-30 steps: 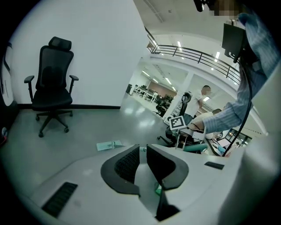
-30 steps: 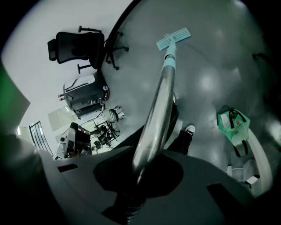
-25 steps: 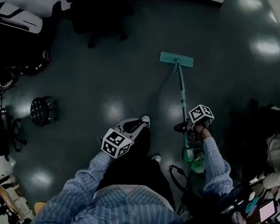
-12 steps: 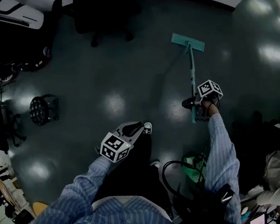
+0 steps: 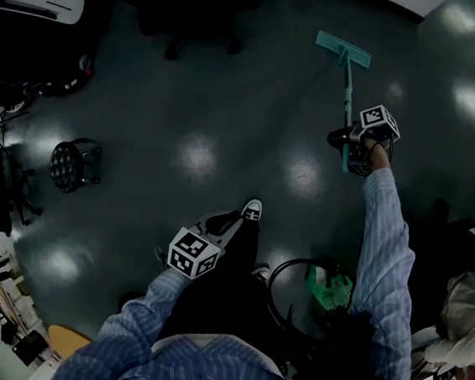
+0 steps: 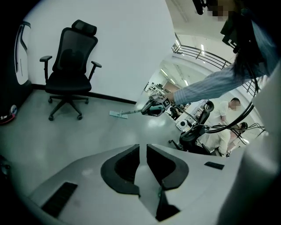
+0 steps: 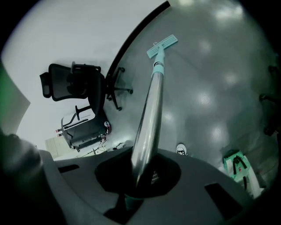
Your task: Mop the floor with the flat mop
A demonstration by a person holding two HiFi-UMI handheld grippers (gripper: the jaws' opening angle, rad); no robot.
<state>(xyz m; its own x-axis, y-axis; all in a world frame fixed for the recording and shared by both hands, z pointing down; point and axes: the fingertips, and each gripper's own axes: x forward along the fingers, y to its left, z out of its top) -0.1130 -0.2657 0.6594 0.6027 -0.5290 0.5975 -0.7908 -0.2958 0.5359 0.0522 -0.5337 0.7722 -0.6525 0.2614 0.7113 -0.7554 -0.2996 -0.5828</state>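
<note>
The flat mop has a teal head (image 5: 343,49) lying flat on the dark floor far ahead, and a slim handle (image 5: 347,95) that runs back to my right gripper (image 5: 346,142). That gripper is shut on the handle at the end of an outstretched arm. In the right gripper view the metal handle (image 7: 149,114) rises from between the jaws to the mop head (image 7: 162,45). My left gripper (image 5: 231,219) hangs near my knee, shut, with nothing in it. The left gripper view shows its jaws nearly together and the mop head (image 6: 118,114) in the distance.
A black office chair (image 5: 189,7) stands by the white wall, left of the mop. A round black stool (image 5: 73,166) sits at the left. A green container (image 5: 328,287) and a looped cable (image 5: 283,278) lie by my feet. Another person (image 5: 469,319) is at the right edge.
My right arm has stretched forward and pushed the mop head away across the floor, toward the far wall. The left gripper has stayed near my knee.
</note>
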